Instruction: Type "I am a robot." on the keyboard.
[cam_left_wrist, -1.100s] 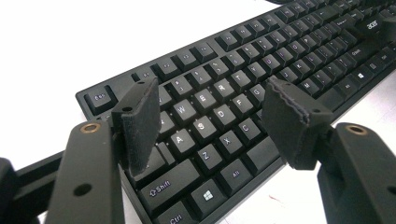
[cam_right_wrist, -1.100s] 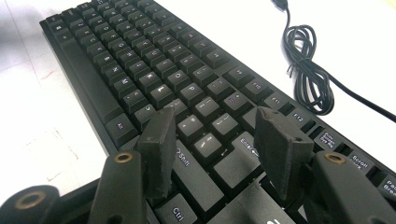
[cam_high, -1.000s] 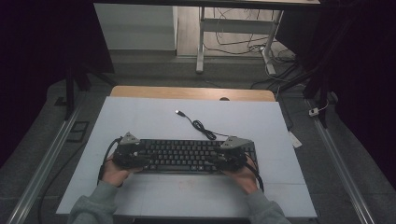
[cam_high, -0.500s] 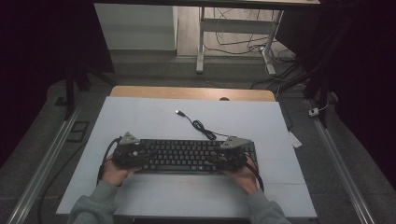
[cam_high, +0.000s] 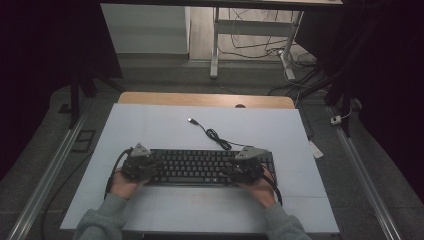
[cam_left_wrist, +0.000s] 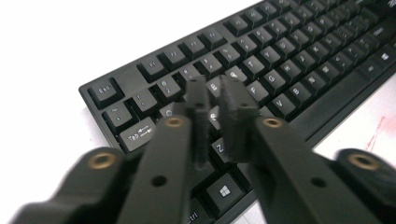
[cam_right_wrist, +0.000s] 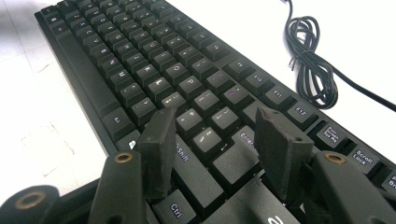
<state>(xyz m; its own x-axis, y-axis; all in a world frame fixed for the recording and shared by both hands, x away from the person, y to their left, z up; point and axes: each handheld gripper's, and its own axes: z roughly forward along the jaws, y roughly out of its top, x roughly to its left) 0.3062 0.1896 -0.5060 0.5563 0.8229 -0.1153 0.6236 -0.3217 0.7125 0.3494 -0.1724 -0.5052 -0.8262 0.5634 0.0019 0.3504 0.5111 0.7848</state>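
Note:
A black keyboard (cam_high: 200, 167) lies flat on the white table top, near its front edge. My left gripper (cam_high: 154, 169) hovers over the keyboard's left end (cam_left_wrist: 289, 60). Its jaws have just been closing and now stand shut (cam_left_wrist: 215, 93), with nothing between them, above the keys near Tab. My right gripper (cam_high: 233, 170) is over the right end of the keyboard (cam_right_wrist: 140, 56). It is open (cam_right_wrist: 217, 126), its fingertips straddling the keys beside Shift and Enter without gripping anything.
The keyboard's black cable (cam_high: 215, 134) runs in a loose coil (cam_right_wrist: 313, 60) behind the keyboard, and its USB plug (cam_high: 191, 120) lies loose at mid-table. A wooden strip (cam_high: 205, 100) borders the table's far edge. Metal rails (cam_high: 365, 175) flank both sides.

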